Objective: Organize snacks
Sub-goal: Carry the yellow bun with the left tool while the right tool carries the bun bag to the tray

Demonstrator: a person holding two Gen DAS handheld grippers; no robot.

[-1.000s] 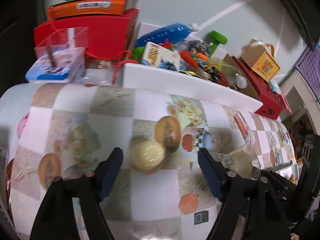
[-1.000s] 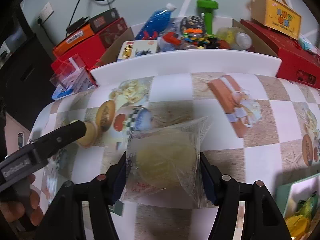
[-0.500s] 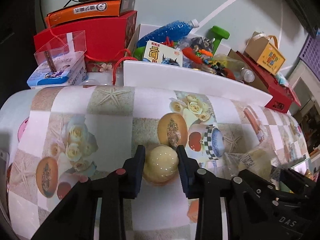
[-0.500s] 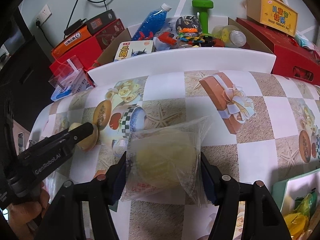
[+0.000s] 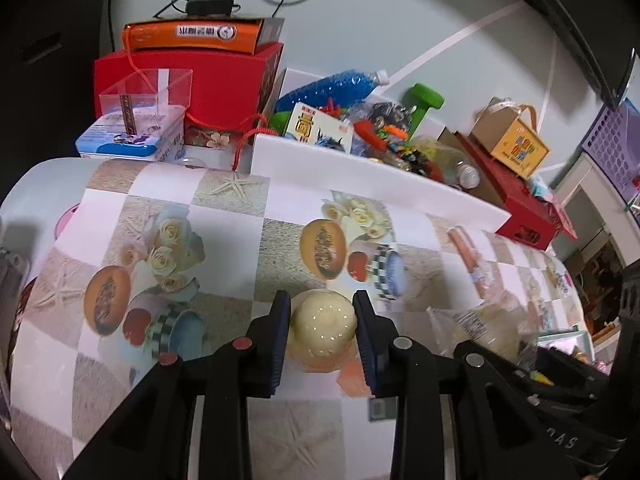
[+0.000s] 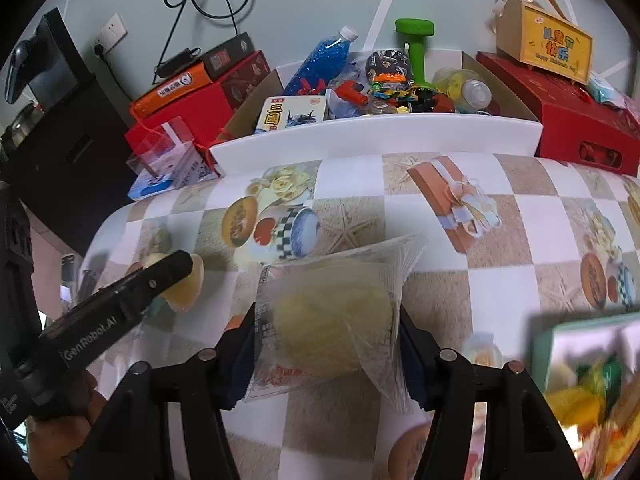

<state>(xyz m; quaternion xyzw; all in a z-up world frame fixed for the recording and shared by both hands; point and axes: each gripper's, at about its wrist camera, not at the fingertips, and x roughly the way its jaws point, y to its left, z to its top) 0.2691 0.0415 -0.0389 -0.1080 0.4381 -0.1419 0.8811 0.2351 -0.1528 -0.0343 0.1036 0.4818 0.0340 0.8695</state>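
Both claws loaded; tray lay near right.
Left claw (image 5: 322, 336) pinched the bun (image 5: 323, 330); right claw (image 6: 326, 344), closing, gripped the packet (image 6: 332, 320) beside the tray (image 6: 560, 344).

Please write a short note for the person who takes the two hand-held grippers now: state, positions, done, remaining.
Left hand-held gripper: shut on the round cream snack.
Right hand-held gripper: jaws closing on the clear-wrapped yellow snack, pads against the wrapper.
The snack box sits at the right table edge, some packets inside.
Done: both snacks gripped.
Left: place both, probably into that box.
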